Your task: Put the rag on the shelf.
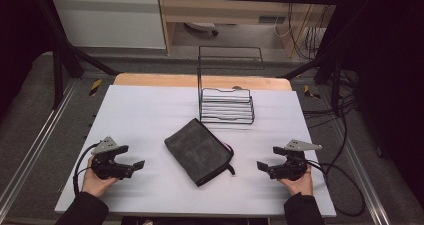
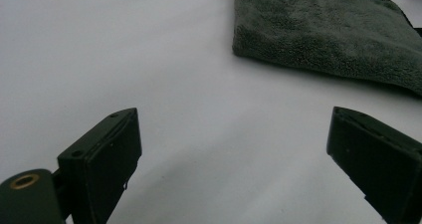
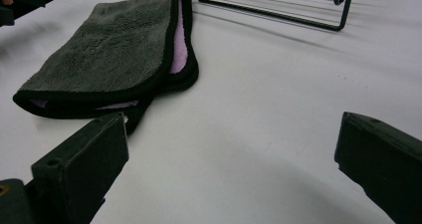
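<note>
1. Counted on the table: one folded cloth, one wire rack, two grippers.
2. Cloth: grey, folded, lying flat at mid-table, turned at an angle to the table edges. Pink inner layer visible along the fold in the right gripper view. Short dark loop hanging off the near right corner.
3. Rack: black wire, standing behind the cloth toward the far edge, near but not touching it.
4. Left gripper: held in the left hand near the front left of the table, jaws spread wide, gripping nothing, pointed toward the cloth. Bare table between jaws and cloth edge in the left gripper view.
5. Right gripper: held in the right hand near the front right, jaws likewise spread, empty, pointed at the cloth.
6. Open room: bare table surface on both sides of the cloth, along the front edge, and across the far left.
</note>
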The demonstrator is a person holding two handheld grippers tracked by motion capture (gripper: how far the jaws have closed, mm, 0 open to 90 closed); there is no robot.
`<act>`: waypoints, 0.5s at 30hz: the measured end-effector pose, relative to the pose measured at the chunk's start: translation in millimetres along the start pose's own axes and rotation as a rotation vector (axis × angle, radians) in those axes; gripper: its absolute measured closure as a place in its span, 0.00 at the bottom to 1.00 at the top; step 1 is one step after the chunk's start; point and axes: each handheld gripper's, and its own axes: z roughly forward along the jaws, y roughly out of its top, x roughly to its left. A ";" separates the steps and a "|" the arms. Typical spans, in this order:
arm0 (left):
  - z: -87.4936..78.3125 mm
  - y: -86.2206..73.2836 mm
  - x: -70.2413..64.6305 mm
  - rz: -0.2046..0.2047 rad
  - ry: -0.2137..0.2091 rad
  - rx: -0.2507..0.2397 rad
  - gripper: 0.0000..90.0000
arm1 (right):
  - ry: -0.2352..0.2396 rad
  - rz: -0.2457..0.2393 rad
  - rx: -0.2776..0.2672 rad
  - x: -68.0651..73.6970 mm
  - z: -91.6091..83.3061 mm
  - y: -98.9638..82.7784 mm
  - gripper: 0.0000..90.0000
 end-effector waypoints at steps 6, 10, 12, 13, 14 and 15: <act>0.8 1.4 -1.6 -0.008 0.002 0.009 0.07 | -0.003 0.001 0.002 -0.1 -0.8 0.2 0.01; 0.1 4.1 -4.2 -0.013 -0.005 0.004 0.07 | -0.005 0.005 0.007 1.1 -0.7 -0.5 0.02; 1.1 6.3 -8.1 -0.006 -0.009 0.005 0.07 | -0.006 0.004 0.007 1.0 -0.6 -0.4 0.02; 1.1 6.3 -8.1 -0.006 -0.009 0.005 0.07 | -0.008 0.010 0.008 1.2 -0.8 -0.1 0.02; 1.6 7.7 -11.2 -0.002 -0.011 0.006 0.07 | -0.009 0.011 0.008 1.3 -0.8 -0.1 0.02; 2.1 8.5 -12.6 -0.004 -0.015 0.003 0.07 | -0.011 0.008 0.005 1.3 -0.8 -0.3 0.02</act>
